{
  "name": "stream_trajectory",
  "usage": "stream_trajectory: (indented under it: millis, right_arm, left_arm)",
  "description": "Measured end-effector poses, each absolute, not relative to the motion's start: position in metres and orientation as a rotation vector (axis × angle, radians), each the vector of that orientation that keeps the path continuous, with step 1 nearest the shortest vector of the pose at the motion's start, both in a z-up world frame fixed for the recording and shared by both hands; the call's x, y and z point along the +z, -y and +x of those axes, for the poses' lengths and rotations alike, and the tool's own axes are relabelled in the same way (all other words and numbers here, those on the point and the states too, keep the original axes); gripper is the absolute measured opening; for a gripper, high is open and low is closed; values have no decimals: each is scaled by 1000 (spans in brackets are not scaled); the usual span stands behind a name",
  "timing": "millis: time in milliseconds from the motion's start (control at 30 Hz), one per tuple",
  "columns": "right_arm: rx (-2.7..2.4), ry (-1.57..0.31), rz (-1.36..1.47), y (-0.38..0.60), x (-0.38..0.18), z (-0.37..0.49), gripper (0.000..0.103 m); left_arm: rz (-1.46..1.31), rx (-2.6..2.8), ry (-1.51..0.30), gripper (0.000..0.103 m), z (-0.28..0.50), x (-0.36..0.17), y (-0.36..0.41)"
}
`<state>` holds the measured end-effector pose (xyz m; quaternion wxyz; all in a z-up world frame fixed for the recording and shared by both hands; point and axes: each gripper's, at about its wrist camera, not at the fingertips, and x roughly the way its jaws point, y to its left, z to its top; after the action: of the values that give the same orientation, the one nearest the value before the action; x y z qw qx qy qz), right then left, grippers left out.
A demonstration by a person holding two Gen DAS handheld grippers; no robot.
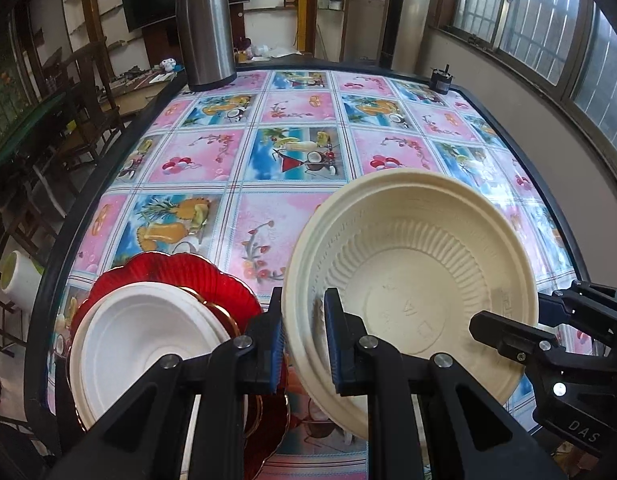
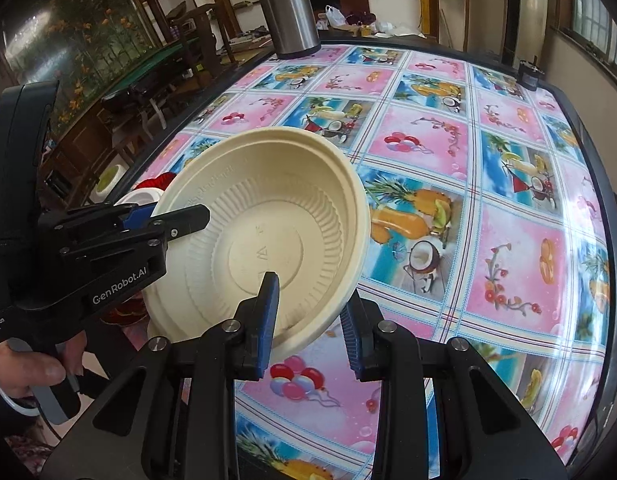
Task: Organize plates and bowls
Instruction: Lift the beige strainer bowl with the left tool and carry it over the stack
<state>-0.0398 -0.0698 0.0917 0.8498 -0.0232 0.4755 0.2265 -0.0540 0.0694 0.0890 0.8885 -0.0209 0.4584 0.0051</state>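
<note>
A cream ribbed bowl (image 1: 412, 280) is held tilted above the table; it also shows in the right wrist view (image 2: 268, 236). My left gripper (image 1: 304, 344) is shut on its left rim, one finger inside and one outside. My right gripper (image 2: 310, 320) straddles the opposite rim with a visible gap on the outer side; it also shows in the left wrist view (image 1: 520, 320). A white bowl (image 1: 148, 340) sits on a red scalloped plate (image 1: 196, 276) at the table's near left corner.
A steel thermos jug (image 1: 206, 28) stands at the table's far left edge. A small dark object (image 1: 440, 78) sits at the far right corner. The table (image 1: 300, 120) has a colourful patterned cloth and a black rim. Chairs stand to the left.
</note>
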Motion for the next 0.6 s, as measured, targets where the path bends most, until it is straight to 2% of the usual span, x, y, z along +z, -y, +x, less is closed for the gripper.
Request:
stream_trajectory:
  millis: [600]
  right_arm:
    - [543, -956, -136, 11, 122, -51, 31]
  left_arm:
    - [-77, 85, -880, 18, -83, 111, -122]
